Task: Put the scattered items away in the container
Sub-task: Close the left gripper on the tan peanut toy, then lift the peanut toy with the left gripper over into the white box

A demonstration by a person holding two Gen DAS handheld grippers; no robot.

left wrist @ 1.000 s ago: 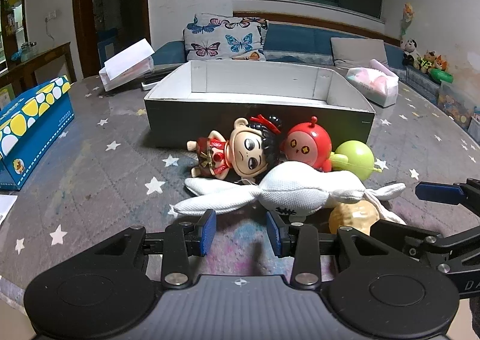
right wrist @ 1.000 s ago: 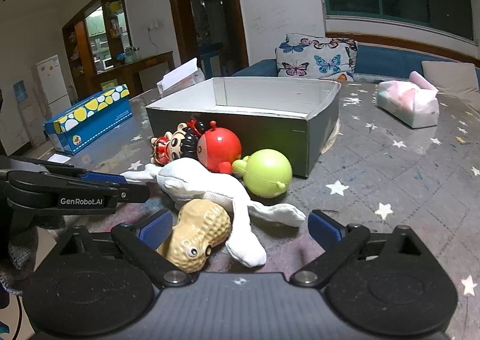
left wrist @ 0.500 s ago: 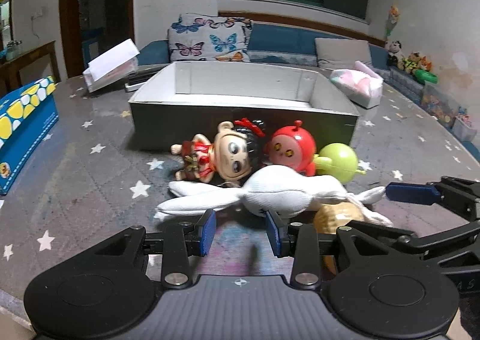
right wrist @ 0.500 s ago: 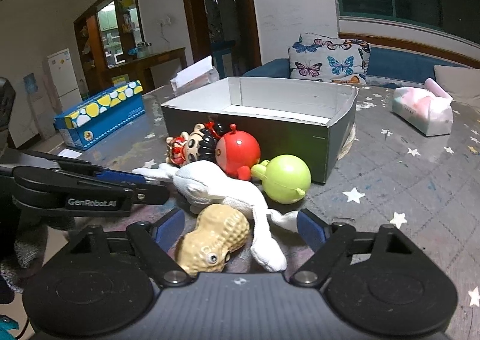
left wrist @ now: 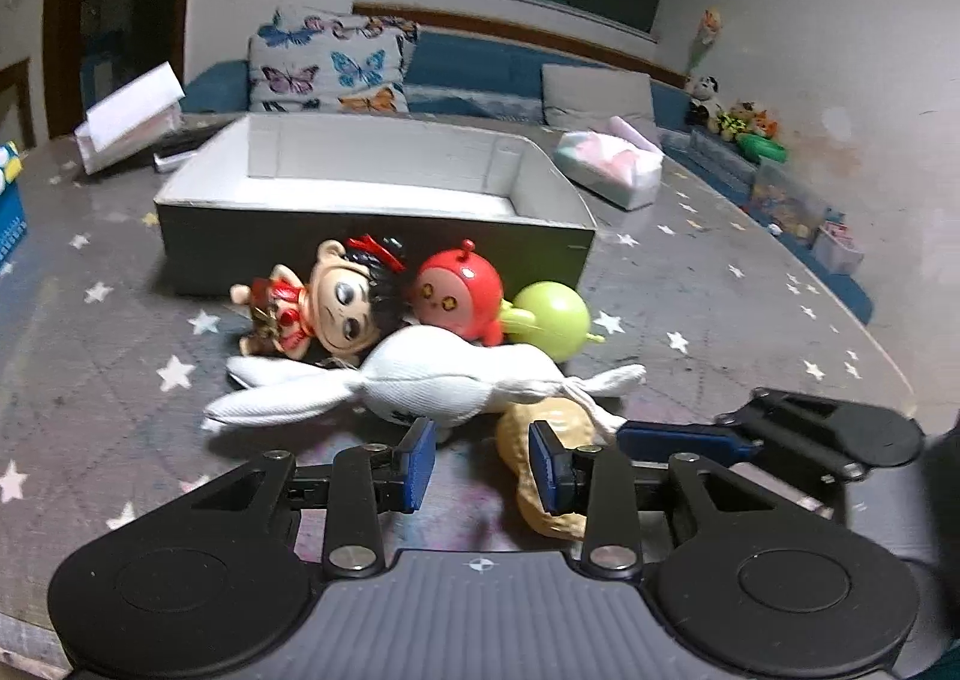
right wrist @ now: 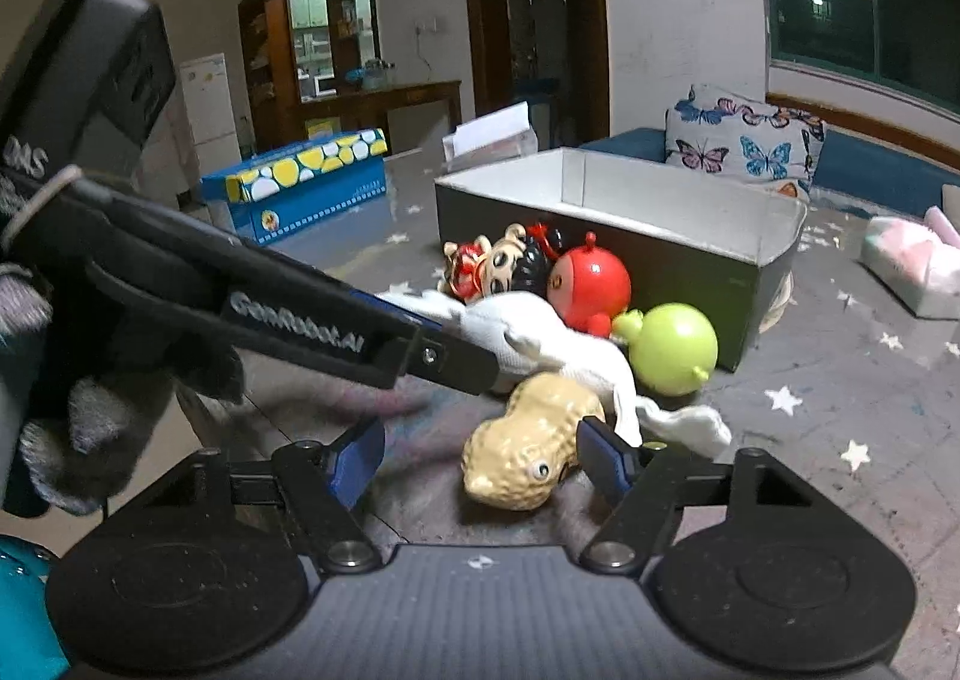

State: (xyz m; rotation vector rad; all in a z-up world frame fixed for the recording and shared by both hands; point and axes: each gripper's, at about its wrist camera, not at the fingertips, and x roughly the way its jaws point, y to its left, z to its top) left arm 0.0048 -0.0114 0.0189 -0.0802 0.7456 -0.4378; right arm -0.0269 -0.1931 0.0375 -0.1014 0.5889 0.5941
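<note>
Likely rigid, light peanut toy (right wrist: 531, 443) suited waist grip; right gripper (right wrist: 480, 461) fingers wide, straddling, holding nothing; left gripper (left wrist: 480, 461) part-open, empty.

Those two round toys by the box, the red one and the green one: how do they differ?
The red toy has a face with eyes and a small knob on top; the green toy is plain and shows no face from here. The red toy touches the doll; the green toy sits on the far side of it, nearer the box's corner. Both are glossy, rounded, with short stubby limbs, and both lie outside the box.
</note>
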